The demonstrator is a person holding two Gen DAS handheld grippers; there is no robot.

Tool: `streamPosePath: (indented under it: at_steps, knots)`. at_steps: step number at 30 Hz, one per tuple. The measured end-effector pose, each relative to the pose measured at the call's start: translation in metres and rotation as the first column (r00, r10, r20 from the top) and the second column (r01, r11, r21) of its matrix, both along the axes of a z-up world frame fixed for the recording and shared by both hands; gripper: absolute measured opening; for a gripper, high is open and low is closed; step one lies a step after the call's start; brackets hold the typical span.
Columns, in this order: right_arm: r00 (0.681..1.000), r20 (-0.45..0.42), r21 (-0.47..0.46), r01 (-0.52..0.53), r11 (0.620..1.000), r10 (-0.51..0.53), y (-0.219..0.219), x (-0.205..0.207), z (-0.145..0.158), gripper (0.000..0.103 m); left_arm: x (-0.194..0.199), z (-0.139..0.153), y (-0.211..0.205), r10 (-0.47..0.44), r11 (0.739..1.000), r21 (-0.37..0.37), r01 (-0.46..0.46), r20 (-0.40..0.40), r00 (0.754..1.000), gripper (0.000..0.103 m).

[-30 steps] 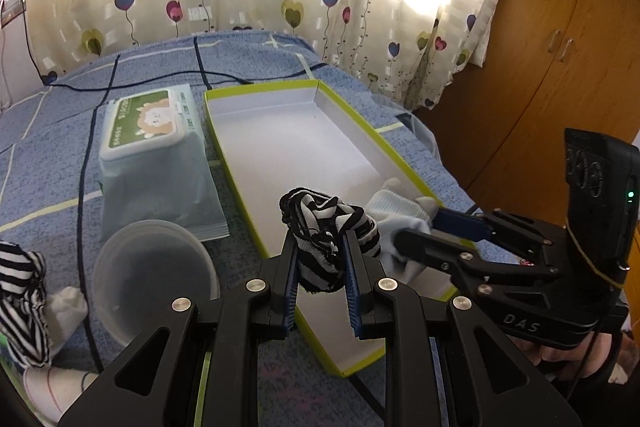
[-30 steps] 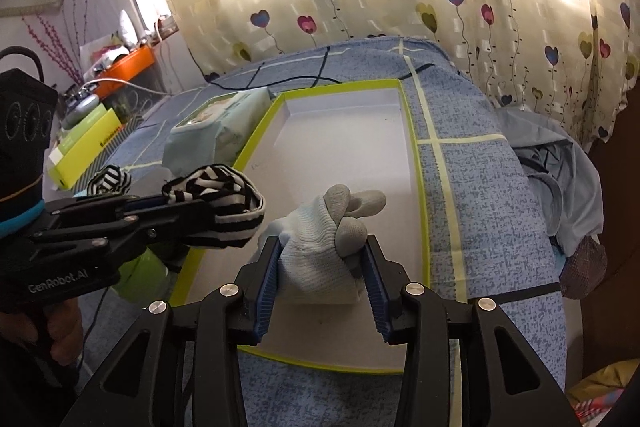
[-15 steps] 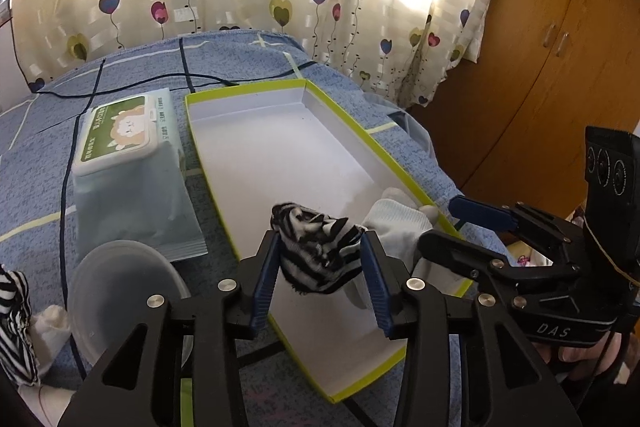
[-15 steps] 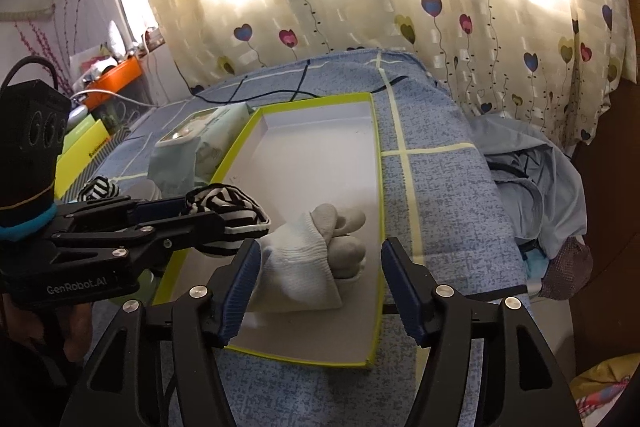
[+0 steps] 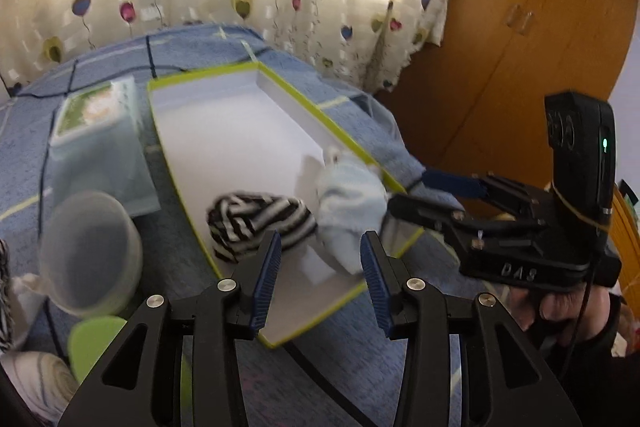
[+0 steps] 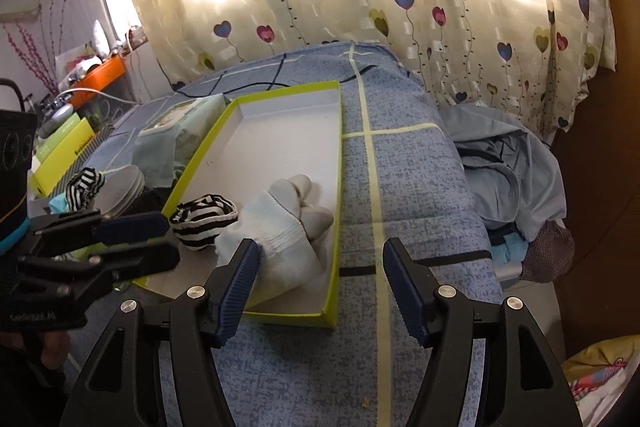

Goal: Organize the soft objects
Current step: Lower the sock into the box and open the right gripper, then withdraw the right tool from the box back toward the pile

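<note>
Only the left wrist view showed the wardrobe [image 5: 540, 39]; only the right showed the orange tray [image 6: 100, 77]. Both the left gripper [image 5: 320, 275] and right gripper [image 6: 320, 287] stood released, the striped sock [image 5: 256, 223] and white sock [image 6: 288, 223] lying free in the box [image 6: 334, 211].

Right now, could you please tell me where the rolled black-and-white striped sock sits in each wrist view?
Left wrist view: rolled black-and-white striped sock lies lower centre, just beyond the left gripper.
Right wrist view: it lies left of centre.
Shared landmark: the white tray with lime-green rim, holding the sock at its near end.

blue bed [image 6: 404, 187] carries a green-rimmed box [image 6: 338, 187], a wipes pack [image 5: 96, 143] and a plastic tub [image 5: 90, 251].
</note>
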State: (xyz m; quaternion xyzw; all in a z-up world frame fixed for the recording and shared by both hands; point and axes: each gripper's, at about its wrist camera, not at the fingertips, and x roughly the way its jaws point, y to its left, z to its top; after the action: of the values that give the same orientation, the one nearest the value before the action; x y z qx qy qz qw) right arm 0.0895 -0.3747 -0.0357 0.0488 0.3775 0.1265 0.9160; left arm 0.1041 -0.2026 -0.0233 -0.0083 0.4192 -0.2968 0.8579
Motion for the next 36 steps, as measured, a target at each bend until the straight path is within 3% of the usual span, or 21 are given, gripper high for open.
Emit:
streamPosePath:
  at_steps: [6,25,29,36]
  knots:
    - [1.0,0.003,0.001,0.009,1.0,-0.009,-0.002,-0.006,0.002,0.065,-0.003,-0.015,-0.005,-0.045,0.999,0.006,0.046,-0.098,0.994,0.043]
    - [0.999,0.026,-0.024,-0.035,0.999,0.035,0.02,-0.026,0.015,0.065,-0.042,-0.013,0.008,-0.097,0.995,-0.01,0.097,-0.125,0.987,0.043]
    - [0.998,0.047,-0.029,-0.033,0.999,0.035,0.023,-0.034,0.021,0.065,-0.048,-0.005,0.016,-0.09,0.996,-0.031,0.087,-0.091,0.992,0.043]
    - [0.995,0.089,-0.046,-0.051,0.998,0.055,0.039,-0.047,0.036,0.065,-0.062,0.026,0.038,-0.029,0.998,-0.053,0.031,0.049,0.998,0.043]
